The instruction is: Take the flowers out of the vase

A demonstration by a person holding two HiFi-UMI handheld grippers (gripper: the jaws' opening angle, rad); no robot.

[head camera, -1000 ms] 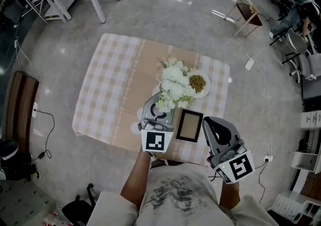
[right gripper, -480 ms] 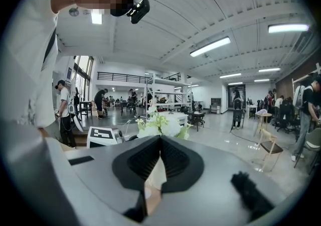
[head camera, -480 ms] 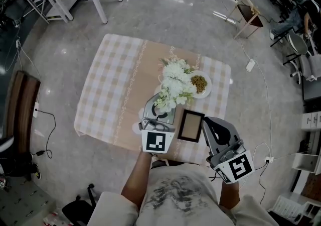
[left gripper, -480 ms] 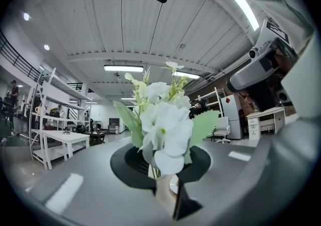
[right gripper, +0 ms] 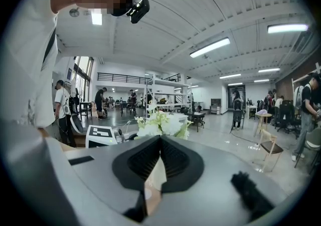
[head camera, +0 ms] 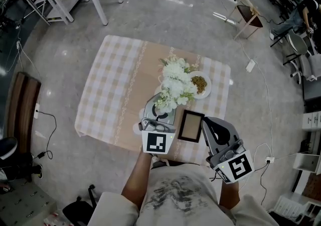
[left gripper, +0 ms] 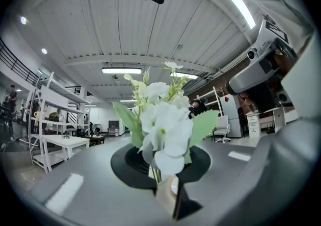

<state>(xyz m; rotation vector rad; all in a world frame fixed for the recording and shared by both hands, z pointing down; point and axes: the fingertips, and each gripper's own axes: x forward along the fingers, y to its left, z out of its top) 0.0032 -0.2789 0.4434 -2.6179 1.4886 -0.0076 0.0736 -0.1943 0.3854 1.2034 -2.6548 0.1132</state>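
Observation:
A bunch of white flowers (head camera: 173,85) with green leaves stands over the checked table (head camera: 113,89); the blooms hide the vase from above. My left gripper (head camera: 159,112) reaches level to the near side of the bunch. In the left gripper view its jaws (left gripper: 160,170) pinch the thin green stems just below the flowers (left gripper: 163,124). My right gripper (head camera: 213,127) hangs off the table's near right edge, apart from the bunch. In its own view the right gripper (right gripper: 159,142) has its tips together with nothing between them, and the flowers (right gripper: 160,124) show beyond.
A white bowl of brownish food (head camera: 198,84) sits right of the flowers. A dark picture frame (head camera: 189,125) lies flat between my two grippers. White tables and chairs stand farther out on the grey floor, and a cable runs along the right.

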